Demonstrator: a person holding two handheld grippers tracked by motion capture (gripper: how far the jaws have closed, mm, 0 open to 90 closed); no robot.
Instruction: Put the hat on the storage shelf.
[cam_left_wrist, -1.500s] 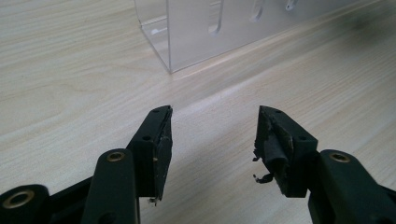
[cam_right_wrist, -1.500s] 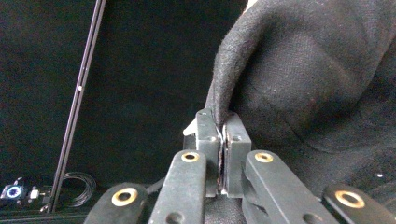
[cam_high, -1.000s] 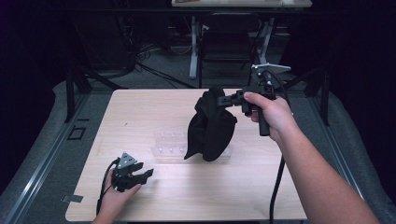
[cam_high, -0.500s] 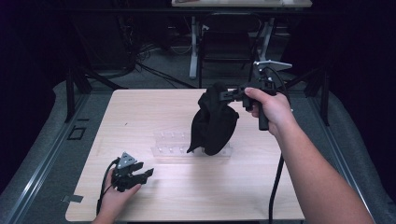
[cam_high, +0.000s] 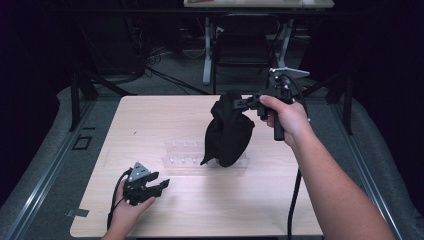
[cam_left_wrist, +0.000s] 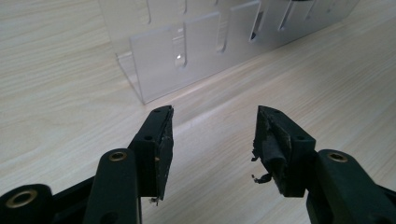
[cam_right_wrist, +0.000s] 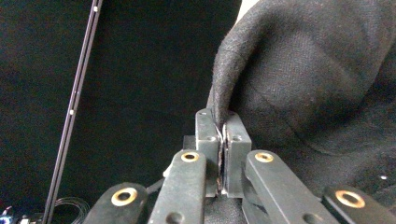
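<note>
cloth (cam_high: 227, 132) hangs from my right claw (cam_high: 239, 103), black and bunched, lifted above the middle of the surface (cam_high: 150, 120) toward its far edge. in the right gripper view the jaws are pressed together on a fold of the cloth (cam_right_wrist: 299, 79), the fabric pinched between the pads. the cloth's lower end dangles over the right part of a clear rack (cam_high: 182, 152) that sits near the centre of the surface; i cannot tell whether it touches it. my left claw (cam_high: 159, 186) rests low near the front left corner, held in my left hand (cam_high: 131, 210), jaws apart with nothing between them. in the left gripper view the rack (cam_left_wrist: 187, 51) stands just ahead of it.
</note>
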